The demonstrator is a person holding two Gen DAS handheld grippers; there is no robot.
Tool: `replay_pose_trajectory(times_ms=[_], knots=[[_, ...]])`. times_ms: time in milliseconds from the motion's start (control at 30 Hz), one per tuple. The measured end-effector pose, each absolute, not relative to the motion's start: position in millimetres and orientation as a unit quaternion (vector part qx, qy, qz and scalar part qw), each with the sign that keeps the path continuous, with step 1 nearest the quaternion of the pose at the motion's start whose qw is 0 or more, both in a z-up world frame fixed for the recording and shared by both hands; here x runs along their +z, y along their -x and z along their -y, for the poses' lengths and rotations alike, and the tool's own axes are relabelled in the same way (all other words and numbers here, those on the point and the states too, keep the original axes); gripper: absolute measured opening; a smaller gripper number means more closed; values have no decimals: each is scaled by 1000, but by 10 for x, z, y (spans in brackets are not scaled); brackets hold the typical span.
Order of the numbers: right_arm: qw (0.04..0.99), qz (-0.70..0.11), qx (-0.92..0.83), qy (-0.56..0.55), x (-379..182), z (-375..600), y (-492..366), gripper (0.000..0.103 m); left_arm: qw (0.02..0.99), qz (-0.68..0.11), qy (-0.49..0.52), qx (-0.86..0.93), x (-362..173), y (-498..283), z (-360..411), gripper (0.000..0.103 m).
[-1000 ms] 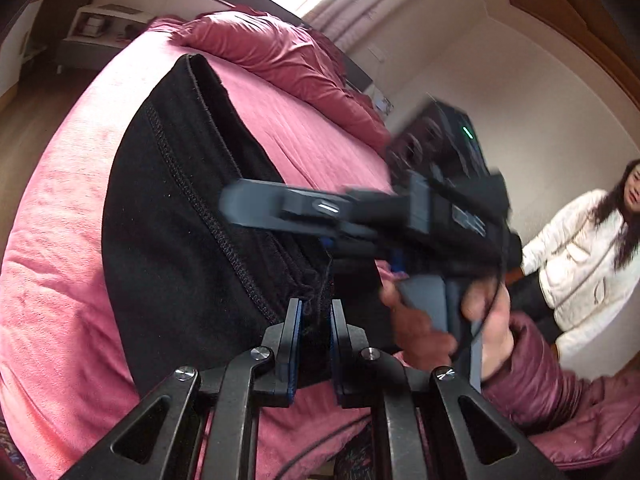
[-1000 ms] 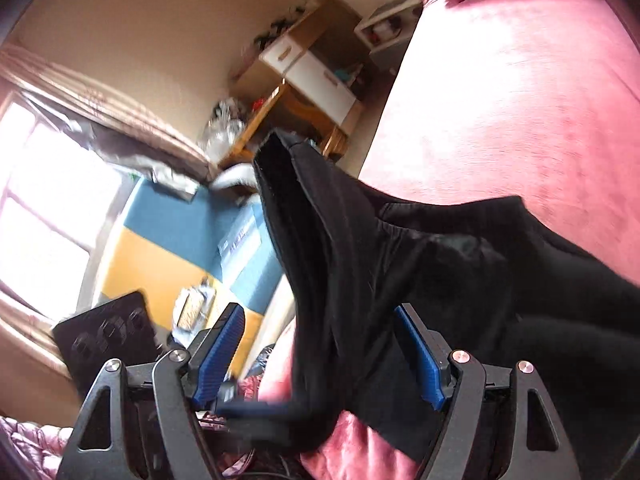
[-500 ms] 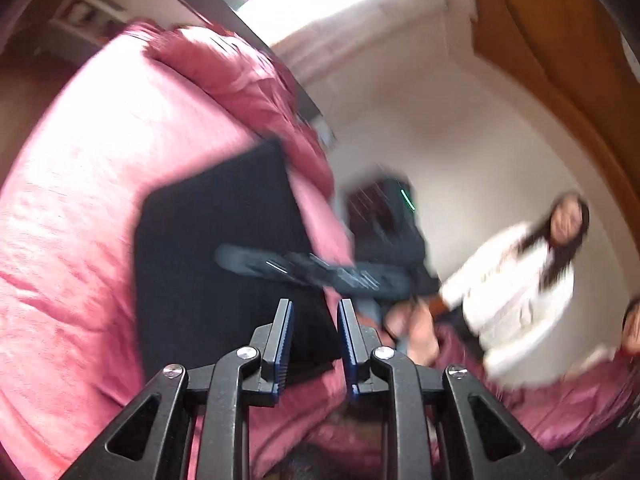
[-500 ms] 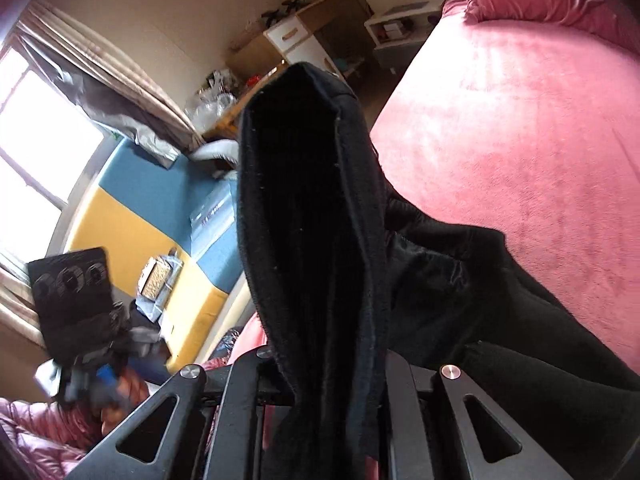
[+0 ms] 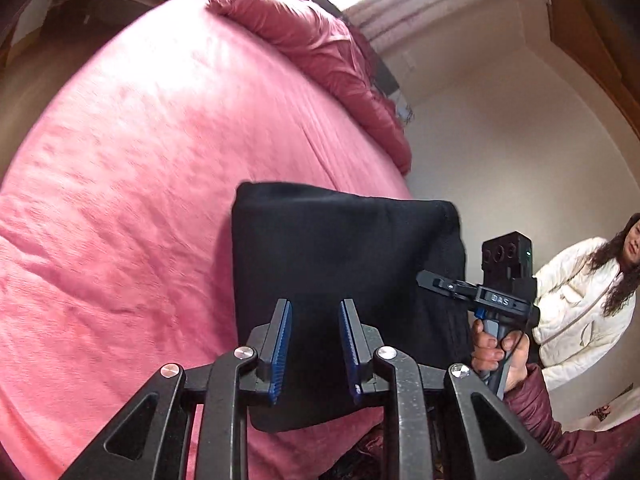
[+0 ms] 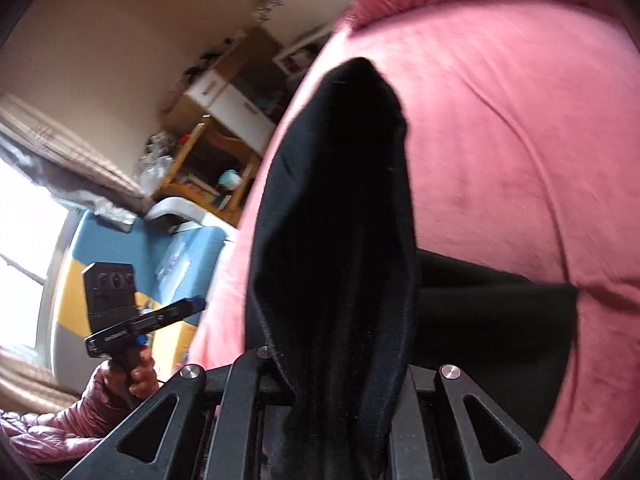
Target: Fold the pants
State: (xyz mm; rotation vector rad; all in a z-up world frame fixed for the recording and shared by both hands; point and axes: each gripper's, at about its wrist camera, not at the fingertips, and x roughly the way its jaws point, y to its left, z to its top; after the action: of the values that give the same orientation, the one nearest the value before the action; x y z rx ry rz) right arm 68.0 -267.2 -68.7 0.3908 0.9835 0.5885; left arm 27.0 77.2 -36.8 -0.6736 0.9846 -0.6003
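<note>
The black pants (image 5: pixel 340 248) lie folded into a compact rectangle on the pink bed (image 5: pixel 140 152), near its front edge. My left gripper (image 5: pixel 314 344) is open and empty just above the near part of the pants; it also shows in the right wrist view (image 6: pixel 192 305). My right gripper (image 5: pixel 430 279) is at the pants' right edge. In the right wrist view it is shut on a thick fold of the pants (image 6: pixel 336 240), which rises in front of the camera and hides the fingertips.
A rumpled pink duvet (image 5: pixel 320 52) lies along the far side of the bed. A woman in a white jacket (image 5: pixel 584 292) stands at the right. A wooden desk and white cabinet (image 6: pixel 224 120) and a blue and yellow bench (image 6: pixel 120 260) stand beyond the bed's left edge.
My left gripper has let go of the pants, opened and drawn back. My right gripper has closed on the fold and carried it over, so the pants now lie in a smaller folded stack.
</note>
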Motion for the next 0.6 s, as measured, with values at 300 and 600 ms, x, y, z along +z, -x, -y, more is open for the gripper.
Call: replay_pose_trajectory(times_ms=[300, 600], knots=[[805, -497, 207, -250, -1539, 3288, -825, 24, 764, -543, 203, -283, -801, -238, -56, 25], [837, -448, 161, -269, -1296, 3566, -224, 39, 770, -542, 193, -277, -857, -262, -55, 26]])
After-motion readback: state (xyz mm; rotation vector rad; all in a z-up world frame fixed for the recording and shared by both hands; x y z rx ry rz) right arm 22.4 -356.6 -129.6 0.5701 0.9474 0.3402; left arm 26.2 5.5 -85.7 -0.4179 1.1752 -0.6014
